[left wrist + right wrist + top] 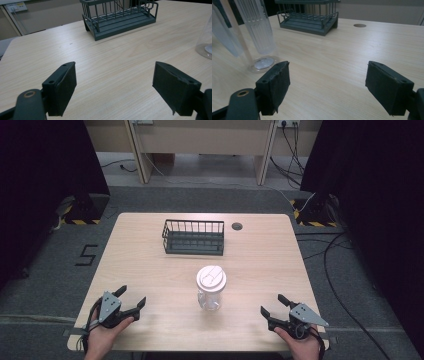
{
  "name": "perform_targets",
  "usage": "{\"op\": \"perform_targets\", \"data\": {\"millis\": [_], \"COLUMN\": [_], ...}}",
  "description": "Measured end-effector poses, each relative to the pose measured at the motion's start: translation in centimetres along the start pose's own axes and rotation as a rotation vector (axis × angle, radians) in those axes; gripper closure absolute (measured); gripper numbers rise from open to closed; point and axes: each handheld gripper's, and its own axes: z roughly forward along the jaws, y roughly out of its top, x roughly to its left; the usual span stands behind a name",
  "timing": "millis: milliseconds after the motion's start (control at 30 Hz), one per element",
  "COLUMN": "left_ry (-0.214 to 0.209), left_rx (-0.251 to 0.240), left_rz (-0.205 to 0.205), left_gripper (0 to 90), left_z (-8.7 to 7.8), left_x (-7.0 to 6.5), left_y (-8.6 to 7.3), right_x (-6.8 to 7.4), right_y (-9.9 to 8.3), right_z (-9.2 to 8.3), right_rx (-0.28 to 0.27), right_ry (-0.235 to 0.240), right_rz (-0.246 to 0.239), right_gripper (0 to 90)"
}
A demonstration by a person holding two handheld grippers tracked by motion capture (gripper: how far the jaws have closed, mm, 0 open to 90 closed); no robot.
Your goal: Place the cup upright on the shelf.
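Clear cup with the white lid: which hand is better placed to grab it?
Roughly even. The cup stands between the open left tool and open right tool; the right looks marginally nearer.

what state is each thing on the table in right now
cup: upright, white lid on, nothing touching it
basket: upright, looks empty
left tongs: open, holding nothing
right tongs: open, holding nothing

Grey floor, black curtains, perhaps a wooden bench behind.
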Motion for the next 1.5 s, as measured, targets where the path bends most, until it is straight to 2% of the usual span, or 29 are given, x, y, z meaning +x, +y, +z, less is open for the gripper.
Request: {"op": "perform_targets", "data": {"millis": [200,367,467,833,1500], "left_ry": [0.011,0.014,0.014,0.008,-0.012], "left_rx": [-0.013,-0.012,-0.01,-0.018,-0.024], "left_rz": [-0.007,-0.007,-0.009,-0.01,-0.013], "left_gripper": [18.4,18.1,18.1,18.1,18.1], "left_z": [-0.1,-0.1,-0.1,-0.1,0.0], "left_x": [0.1,0.1,0.1,-0.1,-0.4], "left_y": [0.1,0.0,0.0,0.1,0.2], "right_x": [1.3,2.7,3.3,4.9,6.8], "right_y": [0.4,0.7,0.9,1.5,2.8], "right_z": [0.1,0.6,1.2,3.2,7.5], "right_rx": [-0.01,-0.016,-0.02,-0.004,0.008], "right_ry": [0.094,0.139,0.167,0.226,0.276], "right_rz": [0.011,-0.012,-0.002,-0.033,-0.061], "right_gripper": [21.6,21.1,20.7,20.5,19.1]}}
